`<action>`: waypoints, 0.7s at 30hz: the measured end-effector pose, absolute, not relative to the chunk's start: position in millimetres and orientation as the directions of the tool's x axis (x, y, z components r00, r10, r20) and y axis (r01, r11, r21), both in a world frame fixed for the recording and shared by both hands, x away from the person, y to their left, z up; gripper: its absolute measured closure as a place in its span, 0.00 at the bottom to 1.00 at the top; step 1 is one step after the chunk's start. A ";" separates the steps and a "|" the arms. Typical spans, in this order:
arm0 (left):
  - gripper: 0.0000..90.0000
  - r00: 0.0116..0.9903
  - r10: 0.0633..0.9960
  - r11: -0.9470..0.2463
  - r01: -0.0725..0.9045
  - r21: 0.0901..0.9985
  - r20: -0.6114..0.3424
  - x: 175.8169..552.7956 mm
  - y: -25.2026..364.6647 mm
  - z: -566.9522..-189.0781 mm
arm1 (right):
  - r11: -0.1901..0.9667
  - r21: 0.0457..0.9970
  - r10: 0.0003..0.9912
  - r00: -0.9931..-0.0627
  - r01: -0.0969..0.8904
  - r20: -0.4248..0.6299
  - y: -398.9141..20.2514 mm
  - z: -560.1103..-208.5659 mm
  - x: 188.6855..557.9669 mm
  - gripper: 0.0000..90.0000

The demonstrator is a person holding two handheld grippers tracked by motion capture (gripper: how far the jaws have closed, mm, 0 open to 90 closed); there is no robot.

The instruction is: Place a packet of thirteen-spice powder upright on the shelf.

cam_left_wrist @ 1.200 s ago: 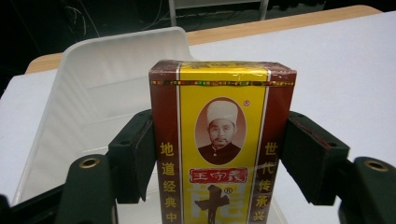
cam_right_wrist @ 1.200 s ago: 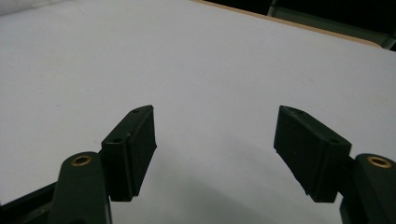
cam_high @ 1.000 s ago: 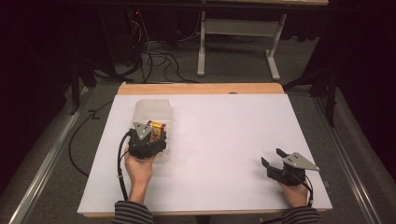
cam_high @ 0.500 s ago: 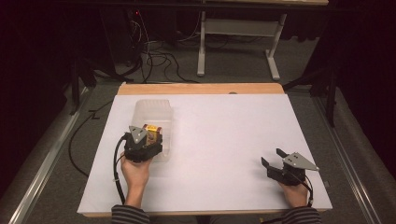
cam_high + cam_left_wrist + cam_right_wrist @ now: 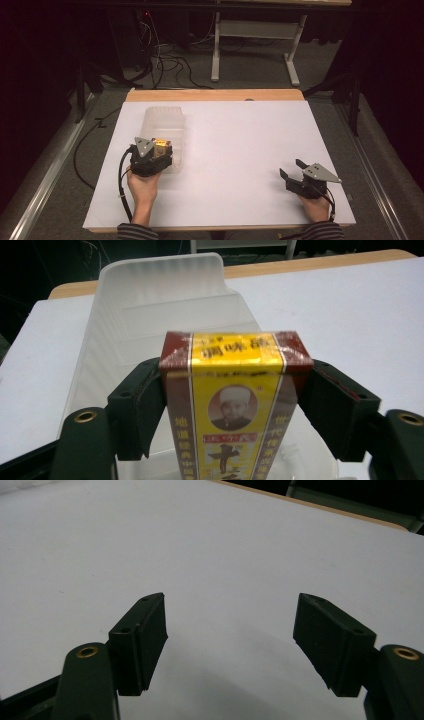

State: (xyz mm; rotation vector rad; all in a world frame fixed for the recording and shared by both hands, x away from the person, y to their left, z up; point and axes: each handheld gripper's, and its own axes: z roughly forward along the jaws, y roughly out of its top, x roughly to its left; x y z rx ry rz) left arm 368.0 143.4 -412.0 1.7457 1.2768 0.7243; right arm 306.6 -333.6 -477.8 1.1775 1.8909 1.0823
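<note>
A yellow and dark red carton [image 5: 235,405] with a portrait and Chinese print stands in the near end of a clear plastic tray [image 5: 160,300]. My left gripper [image 5: 235,375] straddles it, and its jaws have just been opening. The pads [image 5: 145,400] now sit right beside the carton's sides without squeezing it. From above, the carton [image 5: 161,145] peeks out past the left gripper [image 5: 156,152] at the tray's [image 5: 162,120] front. My right gripper [image 5: 291,168] rests open at the front right of the table. Nothing but white table surface lies between its jaws [image 5: 230,602].
A white sheet [image 5: 240,150] covers the tabletop, with a wooden edge [image 5: 215,95] at the back. Beyond the table, cables [image 5: 165,65] lie on the dark floor beside a white table frame [image 5: 215,55]. A metal rail [image 5: 50,160] runs along the left.
The left gripper has drawn back a little toward the person. More of the carton's top shows ahead of it. The right gripper has kept still.
</note>
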 end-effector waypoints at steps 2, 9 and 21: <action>0.30 0.320 0.947 -0.134 0.466 0.875 -0.025 367.1 144.0 -410.2 | 0.255 0.889 0.918 -0.383 0.379 -0.100 -333.5 -477.8 306.7 0.34; 0.28 0.330 0.944 -0.137 0.459 0.878 -0.025 365.9 143.0 -405.4 | 0.255 0.890 0.918 -0.383 0.379 -0.100 -333.6 -477.8 306.7 0.33; 0.27 0.334 0.942 -0.133 0.430 0.893 -0.020 362.3 140.5 -396.3 | 0.254 0.891 0.918 -0.383 0.377 -0.100 -333.7 -477.7 306.6 0.33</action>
